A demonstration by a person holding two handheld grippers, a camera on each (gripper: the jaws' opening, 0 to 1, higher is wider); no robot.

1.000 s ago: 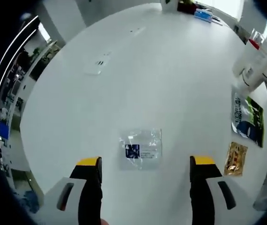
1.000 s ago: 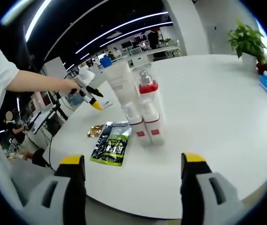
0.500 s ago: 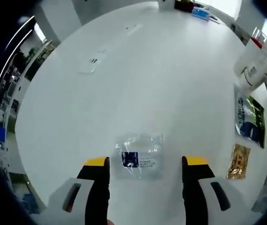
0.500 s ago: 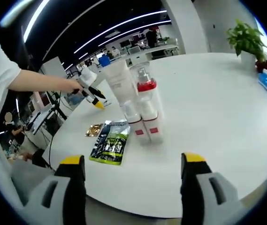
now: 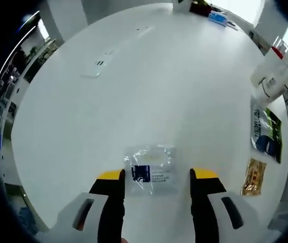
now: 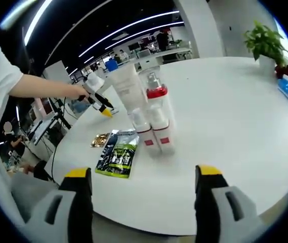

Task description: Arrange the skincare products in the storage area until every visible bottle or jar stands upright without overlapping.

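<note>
Left gripper [image 5: 156,174] jaws parted, right gripper [image 6: 144,174] jaws wide — left forearm [image 6: 42,88] seemingly outstretched

Clear sachet [image 5: 151,173] with blue label, perhaps; red-capped white bottles [image 6: 156,121].

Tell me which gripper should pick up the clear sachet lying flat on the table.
Left. The left gripper is open with its jaws on either side of the clear sachet. The right gripper sits at the table edge facing the upright bottles.
</note>
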